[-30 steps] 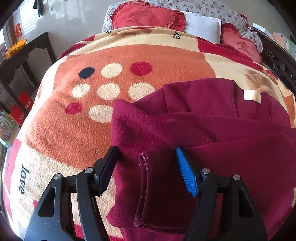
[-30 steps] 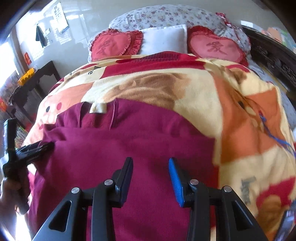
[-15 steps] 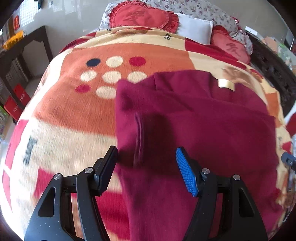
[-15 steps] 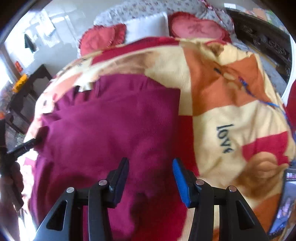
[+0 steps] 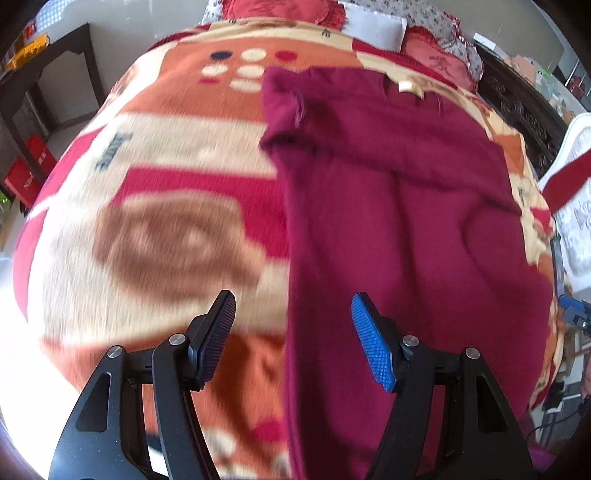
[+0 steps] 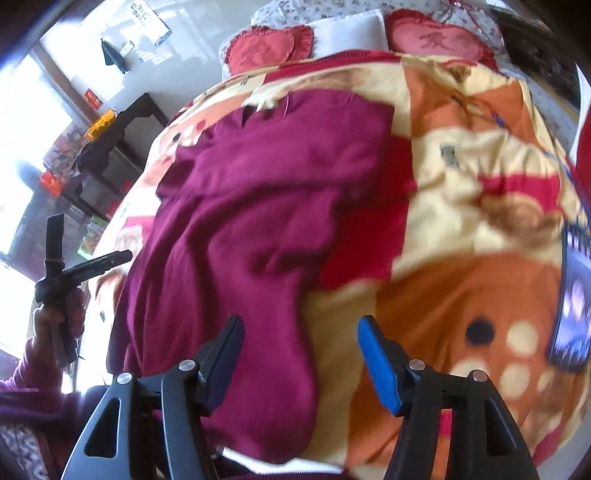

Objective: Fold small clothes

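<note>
Maroon garment [image 5: 406, 221] flat beneath wide-open, empty left gripper [image 5: 291, 332] and right gripper [image 6: 301, 350]

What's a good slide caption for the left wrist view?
Open left gripper above the left edge of a maroon sweater spread on a patterned blanket.

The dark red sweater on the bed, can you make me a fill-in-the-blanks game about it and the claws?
1. The dark red knitted sweater lies on a patterned fleece ___.
2. The left claw has one black finger and one ___ finger.
3. Both the left claw and the right claw are ___, gripping nothing.
4. The red cushions by the white pillow are shaped like ___.

Missing words: blanket; blue; open; hearts
</note>
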Available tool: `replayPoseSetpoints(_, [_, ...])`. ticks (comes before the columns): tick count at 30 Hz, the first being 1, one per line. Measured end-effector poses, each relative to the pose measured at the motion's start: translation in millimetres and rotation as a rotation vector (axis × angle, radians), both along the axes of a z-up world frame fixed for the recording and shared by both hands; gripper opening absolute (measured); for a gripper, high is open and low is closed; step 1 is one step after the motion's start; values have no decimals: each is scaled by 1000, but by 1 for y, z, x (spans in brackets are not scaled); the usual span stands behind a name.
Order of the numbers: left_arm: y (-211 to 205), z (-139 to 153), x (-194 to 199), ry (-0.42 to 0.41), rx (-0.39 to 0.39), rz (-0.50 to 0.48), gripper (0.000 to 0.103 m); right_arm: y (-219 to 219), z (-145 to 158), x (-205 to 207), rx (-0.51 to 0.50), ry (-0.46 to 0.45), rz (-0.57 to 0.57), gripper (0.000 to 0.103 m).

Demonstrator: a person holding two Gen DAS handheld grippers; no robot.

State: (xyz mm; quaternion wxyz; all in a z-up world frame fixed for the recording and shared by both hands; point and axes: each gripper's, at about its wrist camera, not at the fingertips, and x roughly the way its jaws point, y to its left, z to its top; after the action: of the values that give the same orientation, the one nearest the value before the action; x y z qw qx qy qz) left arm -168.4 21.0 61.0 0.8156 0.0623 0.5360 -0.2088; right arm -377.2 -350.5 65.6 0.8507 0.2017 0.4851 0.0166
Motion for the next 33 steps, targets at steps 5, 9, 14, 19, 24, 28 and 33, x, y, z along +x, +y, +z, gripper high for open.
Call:
replayPoseSetpoints(5, [18,-9,-30,43,8,4,66,21,-26,-28,19,40,33,62])
replayPoseSetpoints(9, [28,-15,-55,79,13,-15,66,24,-41,-43,49,40,11,62])
replayPoseSetpoints(14, [32,-30,-72,162,-11,-31,66,24,-53,-57,93,21,-12,62])
replayPoseSetpoints(19, [33,-38,-77,206,-36,-25,66,31,-54,-62,135,-6,13,62])
replayPoseSetpoints(24, [26,-42,-83,175,-15,-55,66,47,-54,-63,130,-21,78,62])
replayPoseSetpoints(28, [18,-43,-83,167,-3,-71,66,40,-71,-61,151,39,21,62])
replayPoseSetpoints(33, [17,-44,-80,194,-12,-73,66,40,-74,-61,193,-18,-21,46])
